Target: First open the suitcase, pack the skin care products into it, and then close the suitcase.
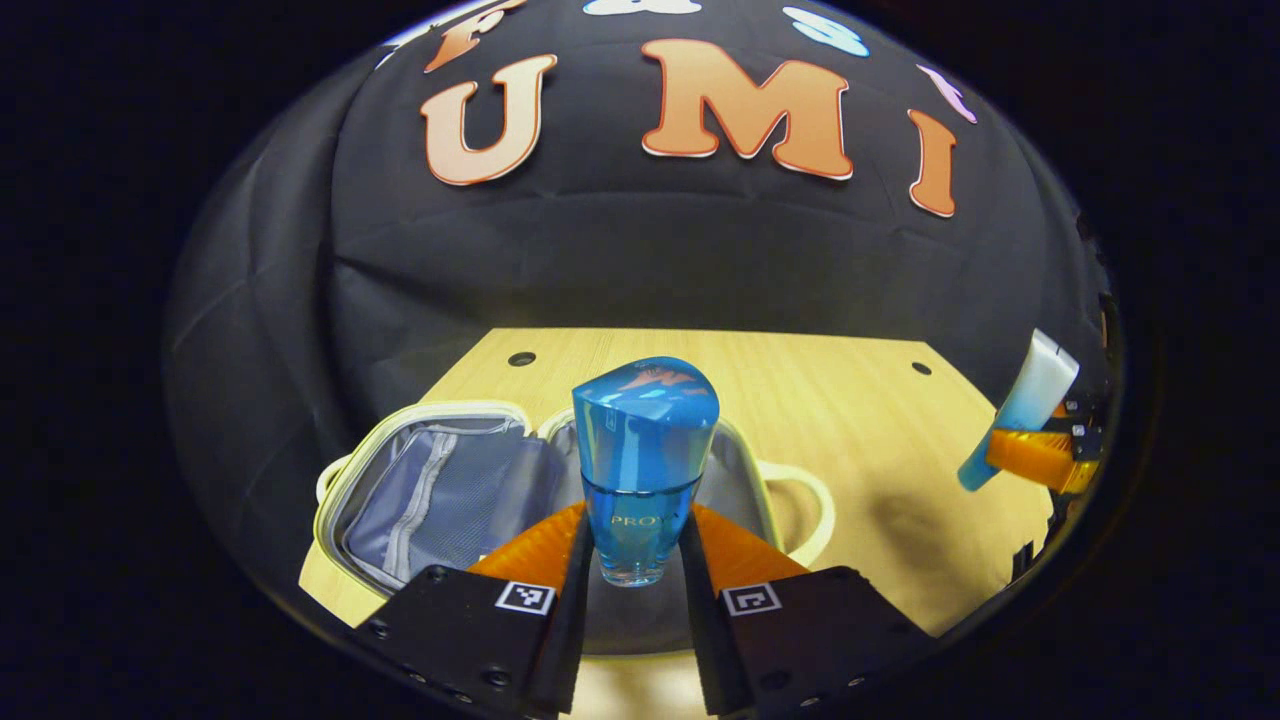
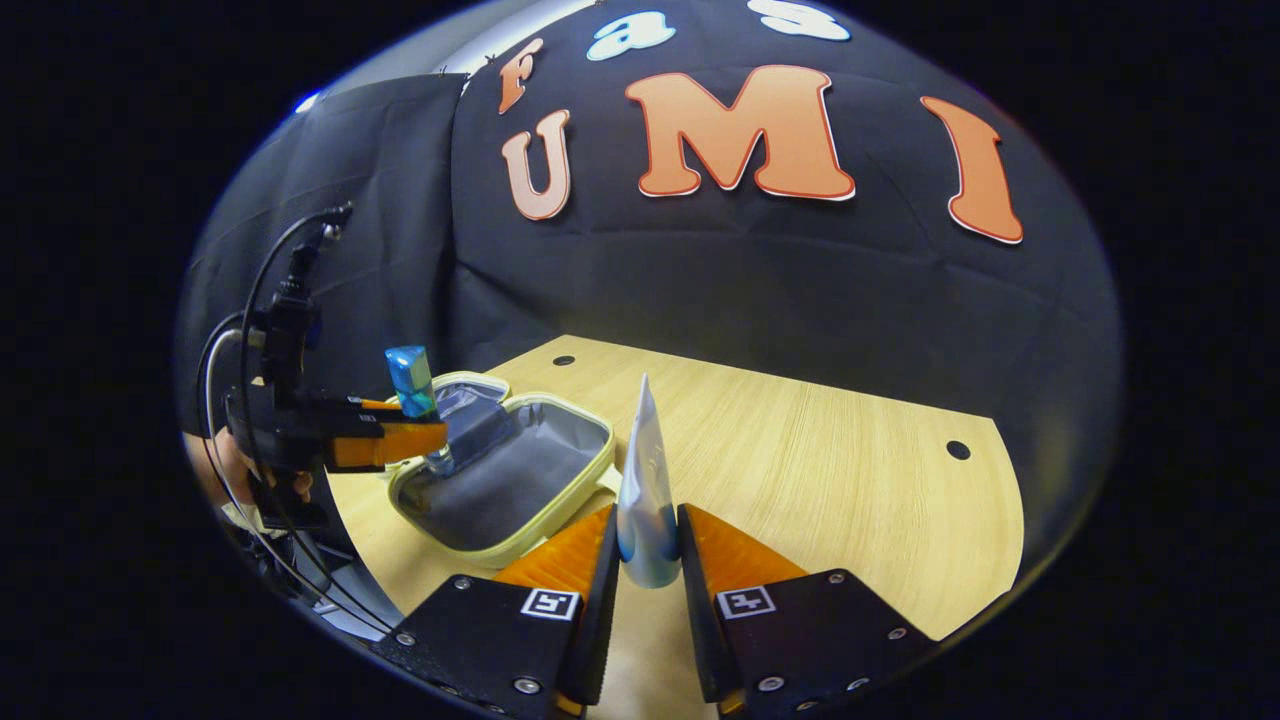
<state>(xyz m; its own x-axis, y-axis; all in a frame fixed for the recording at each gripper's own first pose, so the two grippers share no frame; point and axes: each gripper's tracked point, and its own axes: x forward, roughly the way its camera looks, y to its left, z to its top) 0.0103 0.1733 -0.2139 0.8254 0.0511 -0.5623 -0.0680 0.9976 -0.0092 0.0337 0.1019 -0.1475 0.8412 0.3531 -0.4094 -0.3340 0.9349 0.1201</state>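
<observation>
We find the left hand-held gripper closed on a blue bottle, both fingers pressing its lower sides; the bottle stands upright between them, cap uppermost, clear of the tabletop. In the left gripper view the suitcase lies open on the wooden tabletop directly behind and below the bottle, its pale rim framing a grey lining with a zipped mesh pocket on the left half; the bottle hides part of the right half. We note a pale handle loop at the suitcase's right edge. The right hand-held gripper is closed on a white-and-blue tube, held upright with its flat crimped end pointing up and its blue end down between the fingers. In the right gripper view the open suitcase sits to the left of the tube, near the tabletop's left edge, and the left hand-held gripper holds the blue bottle above it, with a hand and trailing cables behind. In the left gripper view the tube appears tilted at the far right, gripped above the tabletop's right side, well apart from the suitcase.
</observation>
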